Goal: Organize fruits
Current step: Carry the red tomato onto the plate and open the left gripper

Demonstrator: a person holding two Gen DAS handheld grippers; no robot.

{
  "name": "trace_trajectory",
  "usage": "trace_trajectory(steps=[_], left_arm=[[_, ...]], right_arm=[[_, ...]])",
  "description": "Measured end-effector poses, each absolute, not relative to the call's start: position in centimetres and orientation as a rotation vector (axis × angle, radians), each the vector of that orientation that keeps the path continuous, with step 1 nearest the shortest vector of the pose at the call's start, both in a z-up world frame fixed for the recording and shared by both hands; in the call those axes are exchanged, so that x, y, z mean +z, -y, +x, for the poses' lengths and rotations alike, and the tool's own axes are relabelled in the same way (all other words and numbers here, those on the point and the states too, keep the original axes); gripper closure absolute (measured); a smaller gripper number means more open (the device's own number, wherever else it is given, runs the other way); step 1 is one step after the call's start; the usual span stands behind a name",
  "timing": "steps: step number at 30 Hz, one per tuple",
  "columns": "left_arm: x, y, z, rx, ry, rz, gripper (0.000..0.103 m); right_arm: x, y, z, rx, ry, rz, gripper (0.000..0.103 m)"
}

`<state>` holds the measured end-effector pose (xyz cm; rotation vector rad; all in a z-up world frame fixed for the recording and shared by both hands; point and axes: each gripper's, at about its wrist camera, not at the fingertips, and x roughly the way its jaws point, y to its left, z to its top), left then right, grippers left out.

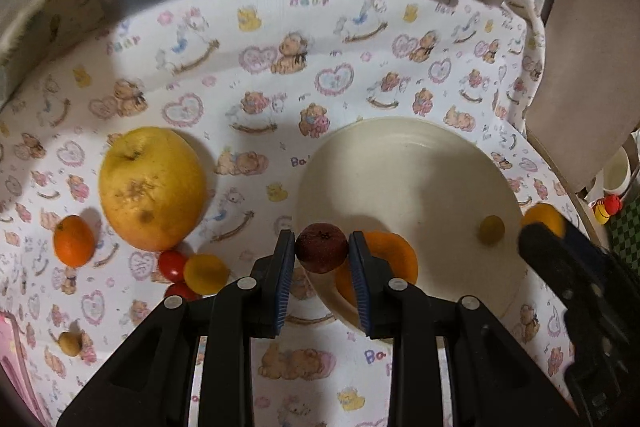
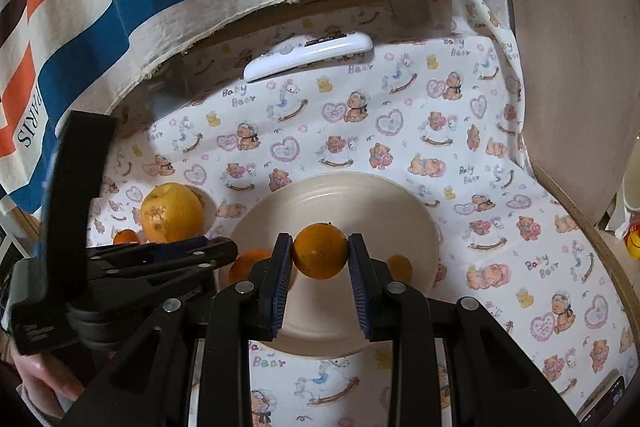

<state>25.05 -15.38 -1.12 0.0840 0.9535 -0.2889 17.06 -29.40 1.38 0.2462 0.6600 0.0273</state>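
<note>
The cream plate (image 2: 332,187), a smooth shallow round dish, is sitting directly beneath and ahead of both claws on the bear-printed cloth (image 2: 500,155), and the coming set-down is turning on that: each held fruit is hanging over the dish, the right one near its middle, the left one over its near left rim. The large yellow apple (image 1: 152,187), dull and scarred at the top, is resting on the cloth well left of the plate. The right gripper (image 2: 320,253) is clamping a small round orange citrus (image 2: 320,251), its skin pebbled. The left gripper (image 1: 321,249) is pinching a dark reddish-brown fruit (image 1: 321,247) (kind unclear), matte and roundish. Two small orange fruits are already lying in the dish, while red cherry tomatoes (image 1: 172,265) are waiting on the cloth.
</note>
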Motion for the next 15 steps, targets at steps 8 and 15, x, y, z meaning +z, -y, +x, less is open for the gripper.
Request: trace_trajectory(steps=[8,15], left_arm=[[-1.36,15.46,25.21,-0.274,-0.942,0.089,0.076],[-0.83,14.76,24.53,-0.278,-0.93,0.055,0.048]], right_arm=[[1.5,29.52,17.22,0.0,-0.664,0.233,0.074],[0.57,30.31,17.91,0.022,-0.717,0.294,0.074]])
